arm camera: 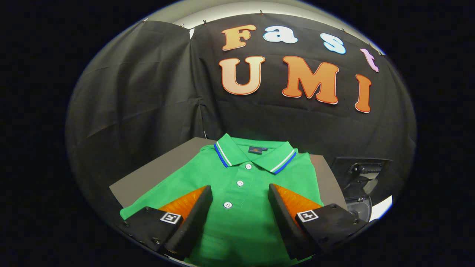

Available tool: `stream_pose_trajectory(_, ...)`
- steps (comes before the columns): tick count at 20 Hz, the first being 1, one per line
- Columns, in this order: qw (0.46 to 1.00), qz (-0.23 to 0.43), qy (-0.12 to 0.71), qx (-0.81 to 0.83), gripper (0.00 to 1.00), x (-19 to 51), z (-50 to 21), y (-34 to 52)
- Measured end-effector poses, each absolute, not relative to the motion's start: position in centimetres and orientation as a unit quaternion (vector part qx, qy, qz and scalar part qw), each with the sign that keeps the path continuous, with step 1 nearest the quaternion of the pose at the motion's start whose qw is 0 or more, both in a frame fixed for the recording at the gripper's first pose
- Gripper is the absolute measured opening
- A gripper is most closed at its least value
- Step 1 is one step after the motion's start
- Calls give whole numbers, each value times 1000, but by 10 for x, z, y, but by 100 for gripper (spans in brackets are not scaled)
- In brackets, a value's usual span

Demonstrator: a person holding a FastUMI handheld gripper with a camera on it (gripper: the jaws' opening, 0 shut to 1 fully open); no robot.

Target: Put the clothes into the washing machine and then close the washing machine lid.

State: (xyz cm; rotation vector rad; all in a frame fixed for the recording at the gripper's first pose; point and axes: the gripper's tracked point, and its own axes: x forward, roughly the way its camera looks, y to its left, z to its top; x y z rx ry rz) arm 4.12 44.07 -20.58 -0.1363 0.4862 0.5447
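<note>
Gripper fingers are spread wide over the green polo shirt, which lies flat mid-bench. Grabbing just one thin layer could let it slip and unfold.

The gripper hovers, fingers spread wide apart.

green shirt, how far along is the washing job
Nothing looks done yet: the green shirt lies flat and folded on the table. In hand: the claw is open, its fingers either side of the shirt's button strip, not gripping. Left: grab the shirt, put it in the washing machine, seemingly the dark unit beside the table, then close the lid.
</note>
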Motion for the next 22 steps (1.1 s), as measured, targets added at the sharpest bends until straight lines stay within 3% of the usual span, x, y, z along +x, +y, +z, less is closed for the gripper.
stream_pose_trajectory(8, 928, 285, 232, -62, 97, 39, -208, 447)
stream_pose_trajectory(9, 927, 288, 232, -67, 89, 39, -207, 447)
stream_pose_trajectory(13, 917, 311, 235, -79, 80, 38, -208, 445)
stream_pose_trajectory(15, 921, 315, 218, -75, 42, 41, -208, 442)
stream_pose_trajectory(16, 921, 313, 217, -85, 42, 43, -209, 437)
stream_pose_trajectory(17, 921, 314, 214, -87, 28, 43, -207, 435)
stream_pose_trajectory(20, 921, 319, 207, -89, 19, 41, -202, 432)
stream_pose_trajectory(22, 922, 326, 198, -71, 19, 42, -197, 431)
